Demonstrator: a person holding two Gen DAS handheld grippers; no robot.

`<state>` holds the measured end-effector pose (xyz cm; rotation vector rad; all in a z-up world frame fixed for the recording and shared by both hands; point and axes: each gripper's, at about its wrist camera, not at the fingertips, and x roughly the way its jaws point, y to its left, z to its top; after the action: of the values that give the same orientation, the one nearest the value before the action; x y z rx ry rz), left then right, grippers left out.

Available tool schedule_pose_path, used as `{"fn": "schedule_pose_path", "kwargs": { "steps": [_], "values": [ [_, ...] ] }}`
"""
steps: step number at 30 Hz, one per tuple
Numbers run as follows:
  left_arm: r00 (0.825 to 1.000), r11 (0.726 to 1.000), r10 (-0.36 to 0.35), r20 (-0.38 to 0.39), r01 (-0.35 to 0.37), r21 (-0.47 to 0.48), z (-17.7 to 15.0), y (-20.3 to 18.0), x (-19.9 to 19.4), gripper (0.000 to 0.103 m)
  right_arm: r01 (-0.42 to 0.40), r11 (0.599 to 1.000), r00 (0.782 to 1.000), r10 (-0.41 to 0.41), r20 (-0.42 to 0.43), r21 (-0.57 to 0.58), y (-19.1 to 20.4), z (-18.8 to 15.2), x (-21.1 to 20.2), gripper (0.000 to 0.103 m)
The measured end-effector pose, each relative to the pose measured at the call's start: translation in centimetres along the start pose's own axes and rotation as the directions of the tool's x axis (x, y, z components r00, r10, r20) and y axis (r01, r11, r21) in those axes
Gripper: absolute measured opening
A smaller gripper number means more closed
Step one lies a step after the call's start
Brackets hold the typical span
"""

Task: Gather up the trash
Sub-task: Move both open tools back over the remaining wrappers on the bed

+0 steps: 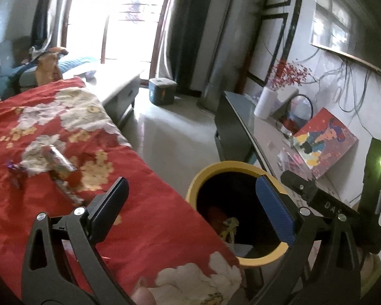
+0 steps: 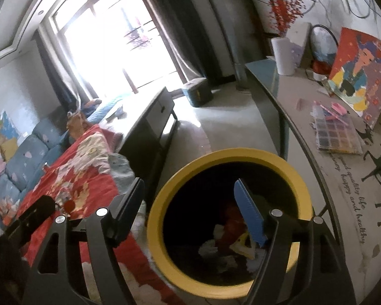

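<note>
A yellow-rimmed bin [image 1: 198,178] [image 2: 160,203] stands on the floor between the bed and a desk, with red, white and yellow scraps [image 2: 231,231] lying in its dark inside. My left gripper [image 1: 194,193] is open and empty, spanning the bed's edge and the bin's mouth. My right gripper [image 2: 189,198] hangs open over the bin with nothing between its fingers. On the red floral blanket [image 1: 144,203] lie a crumpled silvery wrapper [image 1: 61,162] and a small purple wrapper [image 1: 14,169], left of and beyond the left gripper.
A desk [image 2: 304,132] on the right carries a painting [image 2: 360,68], a bead tray [image 2: 335,132] and a white vase [image 2: 283,56]. A low dark cabinet [image 2: 149,122] stands past the bed, a teal box [image 1: 162,90] on the floor near the bright window.
</note>
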<state>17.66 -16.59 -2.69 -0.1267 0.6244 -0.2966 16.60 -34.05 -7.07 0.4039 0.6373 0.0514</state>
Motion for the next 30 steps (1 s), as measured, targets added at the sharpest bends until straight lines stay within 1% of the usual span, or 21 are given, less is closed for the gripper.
{"fn": "schedule_pose_path", "kwargs": {
  "steps": [9,16,23,30],
  "values": [
    [0.996,0.998,0.063,0.065,-0.061,-0.031,0.3,2.7,-2.5,0.092,-0.065,0.994,0.998,0.065,0.005,-0.084,4.2,-0.7,-0.9,0.071],
    [0.989,0.993,0.106,0.103,-0.1,-0.064,0.5,4.5,-4.2,0.092,-0.126,0.98,0.992,0.127,-0.005,-0.154,7.6,-1.5,-1.5,0.072],
    [0.98,0.985,0.149,0.134,-0.135,-0.112,0.7,6.7,-5.7,0.092,-0.168,0.963,0.986,0.167,-0.024,-0.211,10.5,-2.3,-1.8,0.072],
    [0.971,0.974,0.187,0.147,-0.164,-0.156,0.6,9.0,-6.8,0.092,-0.201,0.946,0.98,0.193,-0.057,-0.254,12.5,-3.5,-1.7,0.073]
  ]
}}
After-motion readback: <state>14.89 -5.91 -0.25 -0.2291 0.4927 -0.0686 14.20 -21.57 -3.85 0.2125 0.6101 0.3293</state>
